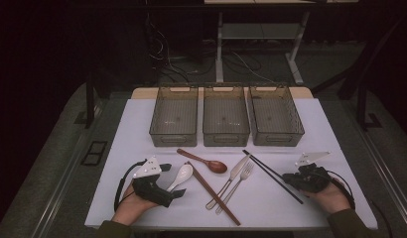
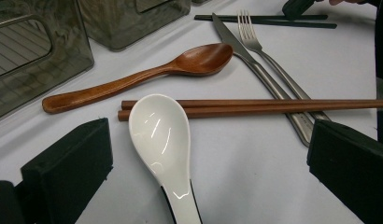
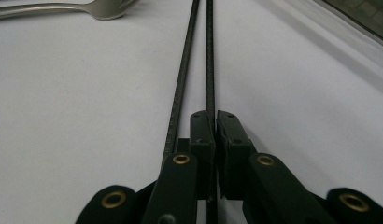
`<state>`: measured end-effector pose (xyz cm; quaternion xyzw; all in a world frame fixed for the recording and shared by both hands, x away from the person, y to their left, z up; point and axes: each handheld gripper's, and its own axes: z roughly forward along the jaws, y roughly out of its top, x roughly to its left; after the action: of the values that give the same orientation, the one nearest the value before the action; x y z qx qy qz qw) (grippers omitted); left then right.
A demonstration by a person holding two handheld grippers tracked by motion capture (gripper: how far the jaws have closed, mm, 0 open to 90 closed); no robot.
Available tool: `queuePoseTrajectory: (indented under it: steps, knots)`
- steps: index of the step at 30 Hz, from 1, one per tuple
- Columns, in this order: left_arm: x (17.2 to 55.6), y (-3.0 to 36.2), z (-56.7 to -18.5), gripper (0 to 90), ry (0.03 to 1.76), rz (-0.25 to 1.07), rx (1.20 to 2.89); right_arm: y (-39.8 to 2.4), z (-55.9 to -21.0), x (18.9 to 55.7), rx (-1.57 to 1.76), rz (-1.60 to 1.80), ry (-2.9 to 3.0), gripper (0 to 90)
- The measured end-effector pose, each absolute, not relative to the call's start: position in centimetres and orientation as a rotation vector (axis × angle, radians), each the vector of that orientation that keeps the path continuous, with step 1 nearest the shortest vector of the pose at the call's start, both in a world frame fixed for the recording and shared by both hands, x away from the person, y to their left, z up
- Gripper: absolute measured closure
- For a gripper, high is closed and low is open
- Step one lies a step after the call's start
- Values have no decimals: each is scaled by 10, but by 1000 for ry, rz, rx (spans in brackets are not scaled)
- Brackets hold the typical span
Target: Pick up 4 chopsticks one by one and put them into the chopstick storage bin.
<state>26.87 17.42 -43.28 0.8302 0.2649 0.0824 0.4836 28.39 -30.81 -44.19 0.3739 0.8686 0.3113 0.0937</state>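
A white ceramic spoon (image 2: 159,135) lies on the white table between the wide-apart jaws of my left gripper (image 2: 210,140), bowl pointing away; neither pad touches it. From above, the left gripper (image 1: 172,181) sits at the front left, beside the spoon (image 1: 181,174). My right gripper (image 3: 214,116) is shut on one black chopstick (image 3: 209,56), low on the table. The second black chopstick (image 3: 182,70) runs just outside its left jaw. In the high view the right gripper (image 1: 286,179) is at the near end of the black chopsticks (image 1: 268,171).
Three empty smoky plastic bins (image 1: 174,116) (image 1: 226,116) (image 1: 276,116) stand in a row at the back. A wooden spoon (image 1: 204,161), brown chopsticks (image 1: 214,194), a knife (image 1: 231,176) and a fork (image 1: 239,181) lie between the grippers.
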Motion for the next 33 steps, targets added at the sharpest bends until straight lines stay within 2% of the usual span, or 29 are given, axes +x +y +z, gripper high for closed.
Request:
queuePoseTrajectory:
  steps: [33]
  knots:
    - [269,174,-433,0,644,197,2021,-338,-420,274,1134,1076,2482,853]
